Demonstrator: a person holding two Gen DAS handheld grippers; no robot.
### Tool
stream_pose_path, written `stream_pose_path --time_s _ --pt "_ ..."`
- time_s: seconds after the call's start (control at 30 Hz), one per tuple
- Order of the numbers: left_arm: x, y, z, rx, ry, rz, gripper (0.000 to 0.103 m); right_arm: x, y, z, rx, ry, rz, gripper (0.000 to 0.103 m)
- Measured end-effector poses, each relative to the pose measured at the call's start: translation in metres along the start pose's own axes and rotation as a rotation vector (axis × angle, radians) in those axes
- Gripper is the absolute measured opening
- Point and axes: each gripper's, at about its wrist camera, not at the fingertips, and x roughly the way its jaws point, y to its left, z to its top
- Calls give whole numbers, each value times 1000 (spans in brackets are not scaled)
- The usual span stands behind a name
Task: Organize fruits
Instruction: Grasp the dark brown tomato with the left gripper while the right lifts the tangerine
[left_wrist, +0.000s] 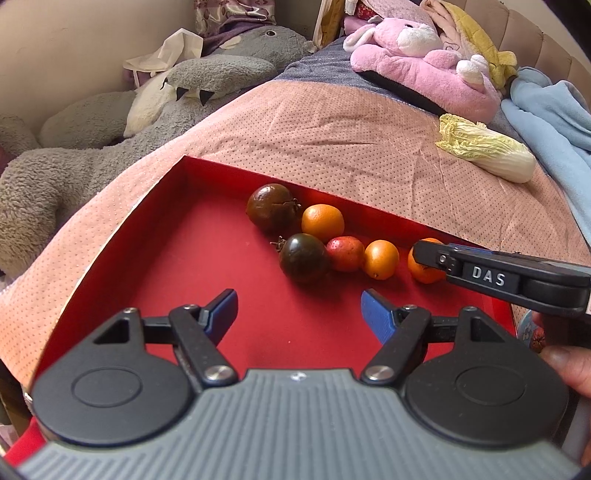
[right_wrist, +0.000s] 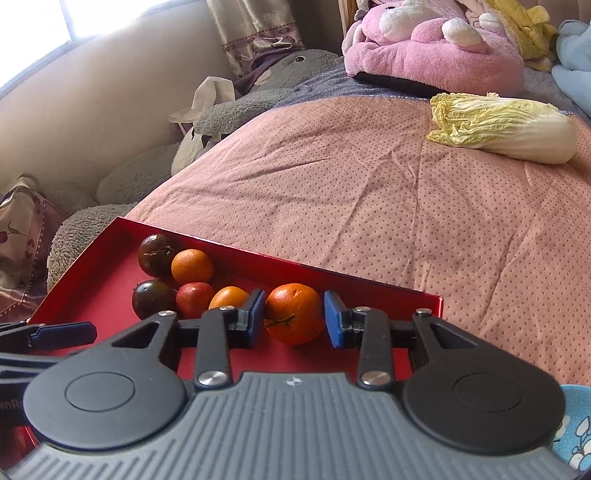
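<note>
Right wrist view: right gripper (right_wrist: 294, 318) straddles round orange mandarin (right_wrist: 293, 314) in shallow red cardboard tray (right_wrist: 96, 295); left pad touches peel, right pad shows a sliver of gap. Left gripper (left_wrist: 298, 312) spread wide over bare tray floor, nothing between its fingers

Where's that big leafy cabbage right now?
The cabbage lies on the pink blanket, far right in both wrist views. It is outside the red tray holding the fruit, just in front of the pink plush toy.
</note>
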Motion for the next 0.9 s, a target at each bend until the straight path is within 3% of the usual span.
stream_pose_path --time_s 0.23,0.43,0.57,0.9 --pt "6 1 3 -22 14 20 76 -25 0 -22 -226 41 -66 41" --pt "14 -5 4 -1 24 51 76 -16 7 -20 -287 41 -91 42" --pt "21 -1 10 -20 26 79 76 -7 5 -14 -295 49 -85 42" --pt "45 -8 20 62 42 109 75 -7 -4 -15 -240 44 -52 42"
